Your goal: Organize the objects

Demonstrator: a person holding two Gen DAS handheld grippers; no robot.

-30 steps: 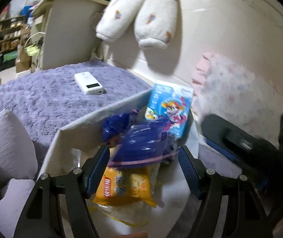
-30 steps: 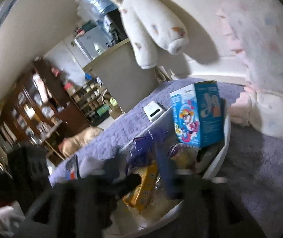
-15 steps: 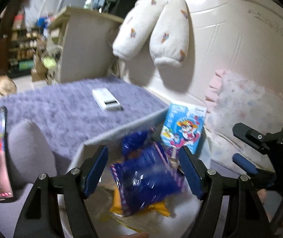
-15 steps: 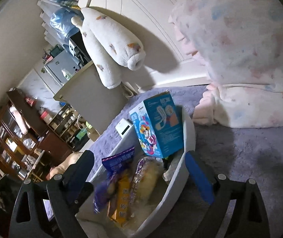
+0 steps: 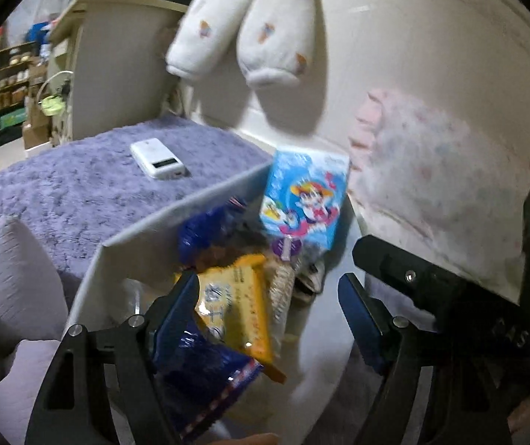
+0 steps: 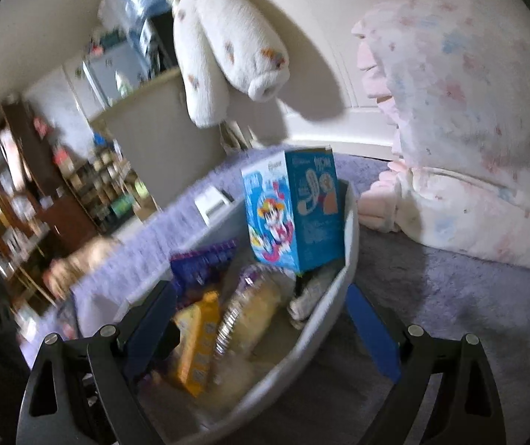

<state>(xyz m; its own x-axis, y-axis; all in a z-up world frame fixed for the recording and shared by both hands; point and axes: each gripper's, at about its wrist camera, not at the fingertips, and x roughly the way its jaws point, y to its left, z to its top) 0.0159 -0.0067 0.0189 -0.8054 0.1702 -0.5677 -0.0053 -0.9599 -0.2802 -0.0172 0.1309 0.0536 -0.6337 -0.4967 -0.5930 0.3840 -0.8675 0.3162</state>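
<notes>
A white bin (image 5: 142, 230) (image 6: 335, 296) sits on a purple fuzzy bedspread. It holds a blue cartoon box (image 5: 305, 200) (image 6: 294, 215) standing upright, a yellow snack packet (image 5: 235, 304) (image 6: 194, 337), a dark blue snack bag (image 5: 198, 367) (image 6: 201, 263) and a clear-wrapped pale snack (image 6: 250, 307). My left gripper (image 5: 268, 307) is open above the bin, the dark blue bag lying against its left finger. My right gripper (image 6: 261, 319) is open over the bin's near end; its body shows at the right of the left wrist view (image 5: 450, 296).
A white power bank (image 5: 157, 159) (image 6: 213, 200) lies on the bedspread beyond the bin. A pink floral pillow (image 5: 431, 185) (image 6: 468, 129) leans on the headboard at right. A white plush (image 5: 242, 26) (image 6: 224, 48) hangs above. A grey cushion (image 5: 12, 274) lies at left.
The dark blue bag has dropped from between my left fingers into the bin's near end. My left gripper has moved closer over the bin. My right gripper has shifted.
</notes>
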